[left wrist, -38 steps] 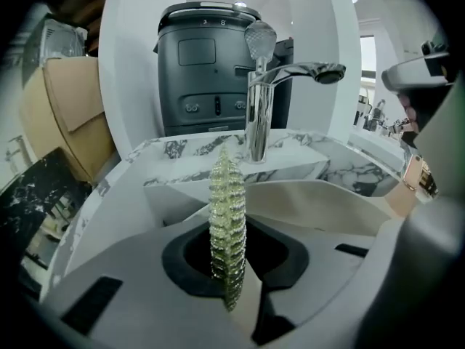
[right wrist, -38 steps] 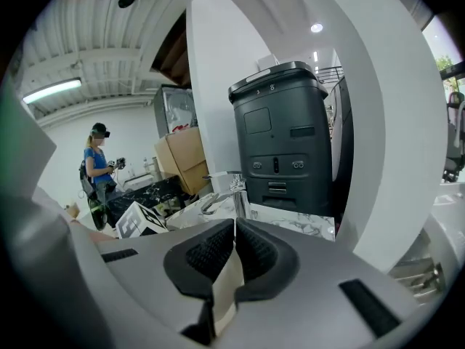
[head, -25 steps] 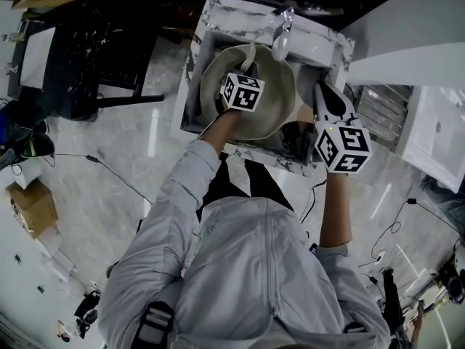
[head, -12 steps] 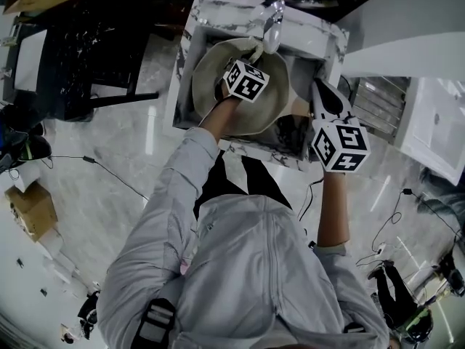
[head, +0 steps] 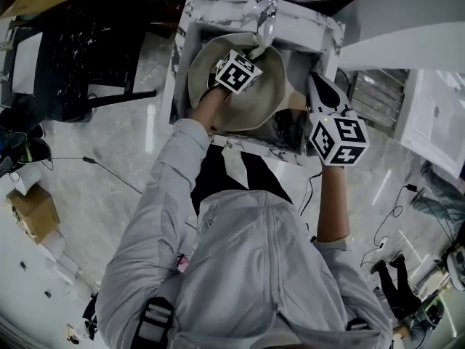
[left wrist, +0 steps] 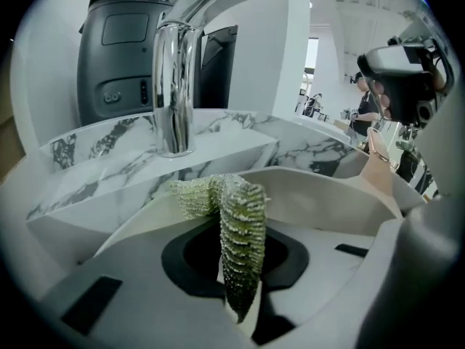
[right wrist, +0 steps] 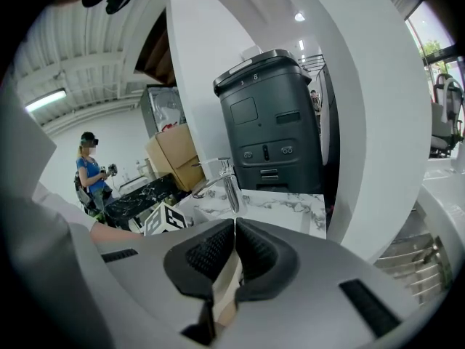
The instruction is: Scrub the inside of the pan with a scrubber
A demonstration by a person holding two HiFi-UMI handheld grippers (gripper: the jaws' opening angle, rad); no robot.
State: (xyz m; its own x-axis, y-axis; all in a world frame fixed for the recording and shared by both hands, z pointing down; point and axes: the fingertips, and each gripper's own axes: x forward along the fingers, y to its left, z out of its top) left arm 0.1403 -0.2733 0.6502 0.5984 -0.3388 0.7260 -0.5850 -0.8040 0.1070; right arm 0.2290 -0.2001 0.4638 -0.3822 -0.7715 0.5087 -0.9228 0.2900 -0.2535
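A beige pan (head: 270, 93) lies in the marble sink (head: 186, 49). My left gripper (head: 251, 52) is inside the pan, near its far side under the faucet, shut on a green mesh scrubber (left wrist: 240, 238) that hangs folded between the jaws. The pan's pale wall (left wrist: 320, 195) curves just past the scrubber. My right gripper (head: 314, 87) is at the sink's right side, shut on the pan's thin beige handle (right wrist: 227, 286). In the right gripper view the pads (right wrist: 258, 249) press together on the handle, and the left gripper's marker cube (right wrist: 163, 221) shows beyond them.
A chrome faucet (left wrist: 171, 86) rises from the sink's back ledge. A dark bin (right wrist: 270, 122) stands behind the sink. A ribbed rack (head: 379, 102) lies to the right and a black table (head: 87, 42) to the left. A person (right wrist: 91, 173) stands in the background.
My left gripper has moved across the pan toward the faucet side with the scrubber. My right gripper has kept its hold on the handle.
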